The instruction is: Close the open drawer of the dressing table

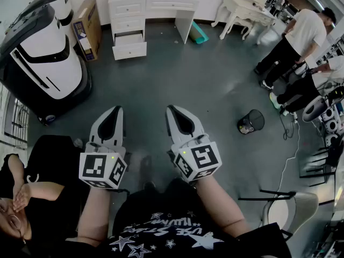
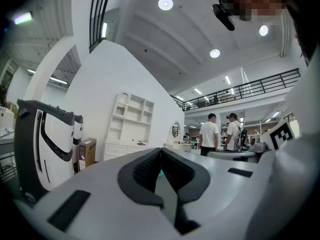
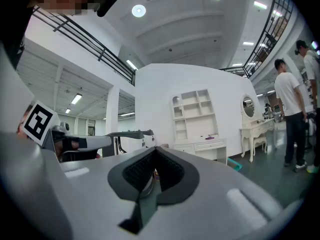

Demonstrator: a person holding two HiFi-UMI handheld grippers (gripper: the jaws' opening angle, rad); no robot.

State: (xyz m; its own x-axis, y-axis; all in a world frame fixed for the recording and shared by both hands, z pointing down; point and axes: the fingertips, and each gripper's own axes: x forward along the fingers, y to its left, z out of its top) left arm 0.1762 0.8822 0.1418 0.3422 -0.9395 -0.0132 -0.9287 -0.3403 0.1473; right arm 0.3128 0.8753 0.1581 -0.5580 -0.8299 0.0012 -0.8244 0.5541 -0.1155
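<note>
The white dressing table (image 1: 153, 4) stands against the far wall, well ahead of me across the grey floor. In its left stack a lower drawer (image 1: 129, 38) is pulled out toward me. My left gripper (image 1: 115, 109) and right gripper (image 1: 171, 108) are held side by side at waist height, level and pointing toward the table, far from it. Both are shut with nothing between the jaws. In the left gripper view the left gripper's tips (image 2: 160, 150) meet, with the table (image 2: 125, 146) small behind them. The right gripper view shows the right gripper's tips (image 3: 156, 149) closed and the table (image 3: 202, 145) beyond.
A big white and black machine (image 1: 43, 52) and a cardboard box (image 1: 88, 26) stand at the left. A black bin (image 1: 251, 121) sits on the floor at the right. People (image 1: 298, 39) stand by a second white table (image 1: 244, 7). A seated person (image 1: 24, 198) is at my lower left.
</note>
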